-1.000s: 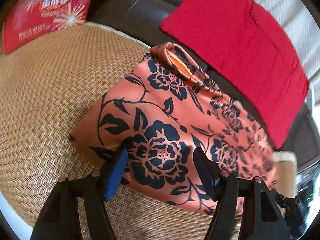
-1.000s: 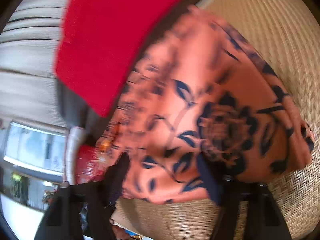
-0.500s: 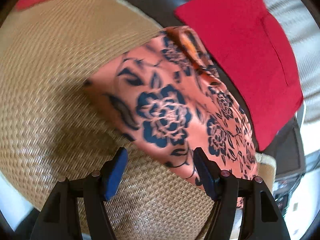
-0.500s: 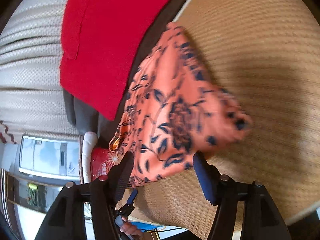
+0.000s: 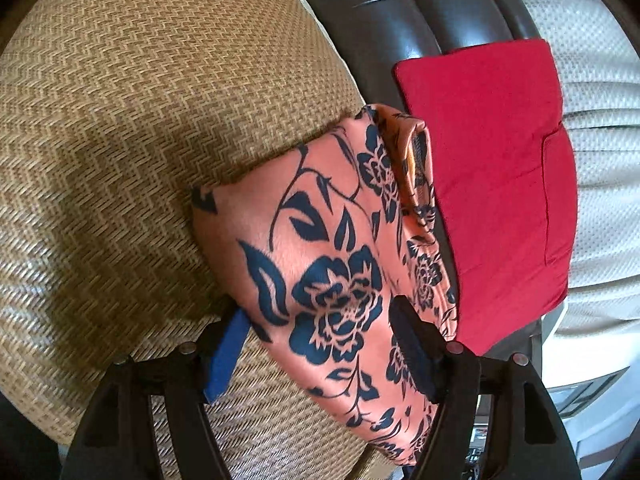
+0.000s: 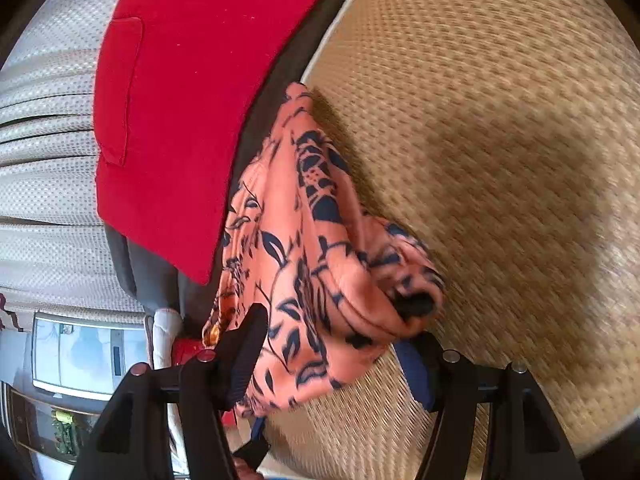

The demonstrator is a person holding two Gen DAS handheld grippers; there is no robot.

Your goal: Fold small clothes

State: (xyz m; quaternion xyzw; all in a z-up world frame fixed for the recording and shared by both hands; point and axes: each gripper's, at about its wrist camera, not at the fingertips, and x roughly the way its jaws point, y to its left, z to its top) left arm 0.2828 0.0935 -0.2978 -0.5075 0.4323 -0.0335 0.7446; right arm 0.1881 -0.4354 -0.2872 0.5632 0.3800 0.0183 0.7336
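Lying folded on the woven straw mat [image 5: 120,120], the orange cloth with dark blue flowers [image 5: 332,280] sits just beside a folded red garment [image 5: 488,184]. Both the left gripper [image 5: 320,356] and right gripper [image 6: 332,356] spread their fingers wide around its edge, without pressing it.

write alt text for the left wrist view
A folded orange garment with dark blue flowers lies on a woven straw mat, between the open fingers of the left gripper. A folded red garment rests beside it on a dark sofa back.

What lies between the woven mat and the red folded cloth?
The orange floral garment and a dark leather strip separate the woven mat from the red cloth, in both wrist views.
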